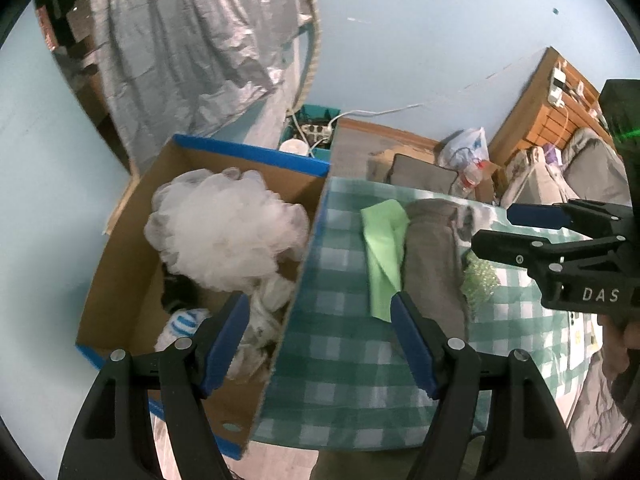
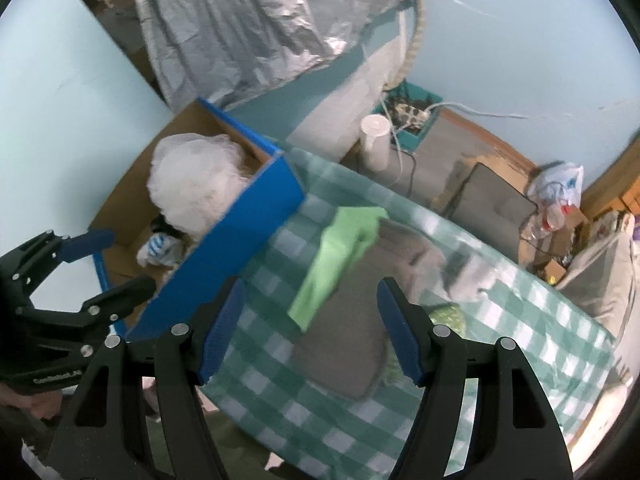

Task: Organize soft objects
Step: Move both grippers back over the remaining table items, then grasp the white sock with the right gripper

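Right wrist: grey cloth (image 2: pixel 344 320) lies between wide-spread right gripper (image 2: pixel 310 330) fingers (left gripper (image 1: pixel 320 338) likewise spread)

white mesh pouf (image 1: pixel 224 228) sits in the cardboard box (image 1: pixel 120 264); green cloth (image 1: pixel 384 248) overlaps grey cloth (image 1: pixel 432 256) on the tabletop (image 1: pixel 340 360).

Surface cloth (image 1: pixel 344 344) is green-and-white check; on it a lime-green cloth (image 1: pixel 384 252) and a grey-brown cloth (image 1: pixel 432 264). Box (image 1: pixel 120 280) is brown cardboard with blue edges, holding a white mesh pouf (image 1: pixel 224 228) and a blue-white striped item (image 1: pixel 184 320). Both claws black with blue pads (image 1: pixel 226 340).
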The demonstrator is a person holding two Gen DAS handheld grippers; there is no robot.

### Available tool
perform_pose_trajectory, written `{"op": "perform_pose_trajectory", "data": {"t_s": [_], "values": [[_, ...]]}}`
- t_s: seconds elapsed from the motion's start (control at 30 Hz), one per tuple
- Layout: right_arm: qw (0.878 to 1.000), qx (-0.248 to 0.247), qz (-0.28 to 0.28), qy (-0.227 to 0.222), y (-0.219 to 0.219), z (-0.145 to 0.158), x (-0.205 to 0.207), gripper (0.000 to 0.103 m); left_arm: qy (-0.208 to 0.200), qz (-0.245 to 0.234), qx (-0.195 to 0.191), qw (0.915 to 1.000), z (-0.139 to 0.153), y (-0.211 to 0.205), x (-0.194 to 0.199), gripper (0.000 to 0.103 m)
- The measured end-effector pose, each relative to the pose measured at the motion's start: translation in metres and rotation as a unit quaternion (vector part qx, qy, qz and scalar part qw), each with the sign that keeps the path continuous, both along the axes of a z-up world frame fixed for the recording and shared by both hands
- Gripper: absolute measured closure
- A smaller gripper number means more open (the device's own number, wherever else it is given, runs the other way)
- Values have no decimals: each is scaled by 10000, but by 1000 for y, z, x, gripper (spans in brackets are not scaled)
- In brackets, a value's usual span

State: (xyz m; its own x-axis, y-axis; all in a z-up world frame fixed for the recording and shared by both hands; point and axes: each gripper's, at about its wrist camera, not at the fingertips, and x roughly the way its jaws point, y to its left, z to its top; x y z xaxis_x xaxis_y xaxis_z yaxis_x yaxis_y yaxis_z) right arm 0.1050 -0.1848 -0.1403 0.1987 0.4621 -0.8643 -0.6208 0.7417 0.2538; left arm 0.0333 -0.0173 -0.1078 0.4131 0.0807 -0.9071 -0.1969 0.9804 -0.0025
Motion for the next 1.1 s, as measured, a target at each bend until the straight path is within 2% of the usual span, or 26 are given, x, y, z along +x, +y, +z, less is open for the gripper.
{"op": "perform_pose_trajectory", "data": {"t_s": [0.33,0.6,0.83,1.1], "values": [[9989,-149,-421,112,-53,-18,16,33,166,-450,75,9988,-15,-38,18,26],[9969,-331,-688,213,-85,-38,29,33,356,-618,17,9975,-31,-58,35,26],[9952,-393,-830,326,-102,-55,44,33,527,-755,7,9958,-48,-73,58,23],[9944,-436,-885,375,-108,-70,67,28,694,-736,-249,9946,-67,-81,84,23]]}}
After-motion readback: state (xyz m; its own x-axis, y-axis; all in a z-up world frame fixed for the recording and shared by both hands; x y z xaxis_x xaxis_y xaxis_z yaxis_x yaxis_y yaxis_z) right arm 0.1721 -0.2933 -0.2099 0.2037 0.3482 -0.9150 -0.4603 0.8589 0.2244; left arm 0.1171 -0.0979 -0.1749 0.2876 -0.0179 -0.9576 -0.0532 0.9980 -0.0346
